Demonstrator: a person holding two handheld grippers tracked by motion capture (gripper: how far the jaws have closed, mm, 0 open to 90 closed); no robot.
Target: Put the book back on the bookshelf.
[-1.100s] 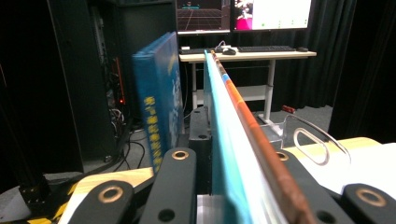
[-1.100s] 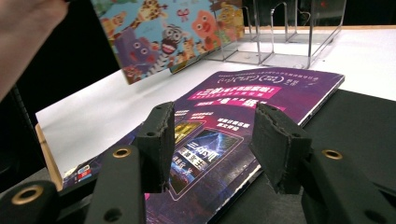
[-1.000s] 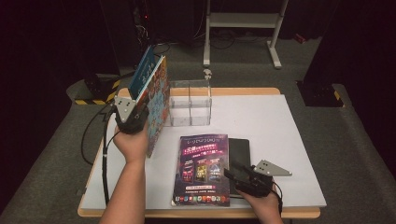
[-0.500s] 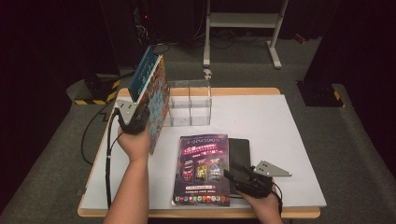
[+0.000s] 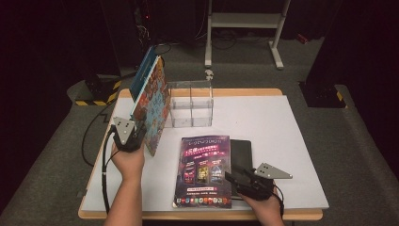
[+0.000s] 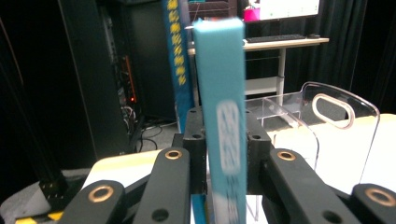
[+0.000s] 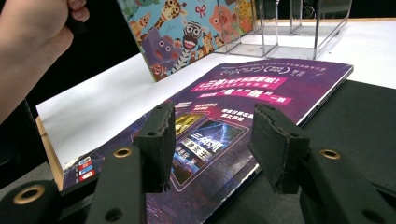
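A picture book with a cartoon-animal cover (image 5: 154,106) stands tilted on edge at the table's left, with a blue book (image 5: 141,77) against its far side. My left gripper (image 5: 140,134) is shut on them near the lower end. Its jaws have just been opening a little, and the teal spine (image 6: 224,116) still sits tight between the pads. In the same view the blue spine (image 6: 177,60) rises behind. My right gripper (image 5: 230,178) stands open low over the right edge of a purple magazine (image 5: 204,169). That magazine lies partly on a black book (image 5: 241,150). Nothing is between the right gripper's (image 7: 210,144) pads.
A clear acrylic divider box (image 5: 190,103) stands at the back of the white table (image 5: 282,136), just right of the held books. The person's left hand (image 7: 32,42) shows in the right gripper view. A white stand (image 5: 242,21) is on the floor behind.
The left hand has come down and slightly nearer with the books, so their lower corner is closer to the table. The right gripper has stayed put.
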